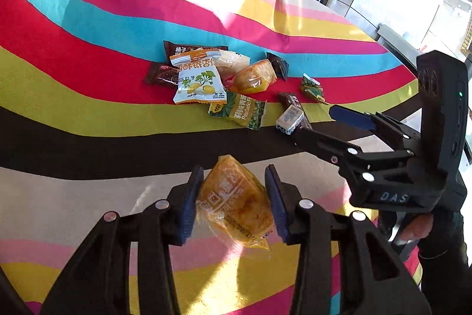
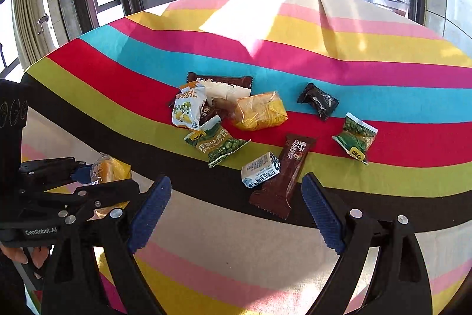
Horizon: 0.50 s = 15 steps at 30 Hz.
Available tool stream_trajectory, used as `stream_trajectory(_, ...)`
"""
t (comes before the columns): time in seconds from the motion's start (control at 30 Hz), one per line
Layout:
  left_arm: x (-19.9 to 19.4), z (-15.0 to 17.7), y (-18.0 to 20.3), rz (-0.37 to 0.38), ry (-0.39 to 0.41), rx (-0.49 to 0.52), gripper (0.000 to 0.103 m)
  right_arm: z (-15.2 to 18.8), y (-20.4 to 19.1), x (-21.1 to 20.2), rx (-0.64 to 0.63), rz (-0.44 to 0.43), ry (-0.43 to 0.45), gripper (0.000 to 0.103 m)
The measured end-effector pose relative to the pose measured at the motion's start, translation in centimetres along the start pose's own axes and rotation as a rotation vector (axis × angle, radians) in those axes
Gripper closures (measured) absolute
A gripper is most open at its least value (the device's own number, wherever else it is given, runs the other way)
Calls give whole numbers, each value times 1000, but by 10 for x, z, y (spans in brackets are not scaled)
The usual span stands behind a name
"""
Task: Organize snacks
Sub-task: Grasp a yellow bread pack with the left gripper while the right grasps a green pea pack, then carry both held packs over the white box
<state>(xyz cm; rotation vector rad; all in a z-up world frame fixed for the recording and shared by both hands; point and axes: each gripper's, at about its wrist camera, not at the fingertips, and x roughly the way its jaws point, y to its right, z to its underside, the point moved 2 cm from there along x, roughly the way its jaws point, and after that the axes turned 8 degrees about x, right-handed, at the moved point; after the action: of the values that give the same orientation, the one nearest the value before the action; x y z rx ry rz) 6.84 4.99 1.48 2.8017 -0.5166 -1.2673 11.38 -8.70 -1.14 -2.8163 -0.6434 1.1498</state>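
Now, from the left wrist view, the left tongs (image 1: 233, 204) were clamped on a yellow cake packet (image 1: 234, 205), blue pads pressing its two sides, the packet held over the pale stripe of the striped counter (image 1: 88, 96), apart from the main pile. The grip sat across the packet's middle, and that looked sound; squeezing harder would likely have crushed the soft cake inside, so a steady, light hold seemed the wise course while carrying it to its spot. Further off lay the pile: a white ginkgo packet (image 1: 199, 81), a green pea packet (image 1: 242, 112) and a second yellow packet (image 1: 253, 76). The right tongs (image 1: 324, 123) reached in from the right edge.

Over in the right wrist view, the right tongs (image 2: 236, 211) stood spread wide with nothing between them, lined up on a brown bar (image 2: 284, 176) lying just beside a small white candy (image 2: 261, 169). To take the bar cleanly, the pads probably needed to straddle its narrow width and miss the candy touching it. The left tongs (image 2: 88, 176) showed at the left edge, packet in their clasp.
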Motion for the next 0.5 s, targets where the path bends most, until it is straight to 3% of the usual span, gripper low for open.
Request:
stream_trajectory(0.17,-25,29,2,-9,-27,43,60,-19,-31,55,-144,-61,-135,19)
stream_trajectory(0.27,-39,47,-3,-9,-29,28,60,-24,-44,84,-231,35,-162,19)
stream_trajectory(0.33,-47,57,-6,-2,-27,11,60,-26,-45,91,-211,32,-162,19)
stream_trajectory(0.4,-53,64,-9,5,-26,-3,60,-25,-44,84,-176,8,-155,57)
stream_trajectory(0.47,-57,70,-11,12,-24,-9,60,-16,-48,62,-172,7,-131,67)
stream_trajectory(0.5,-58,71,-10,17,-21,-9,60,-8,-50,47,-172,2,-108,67)
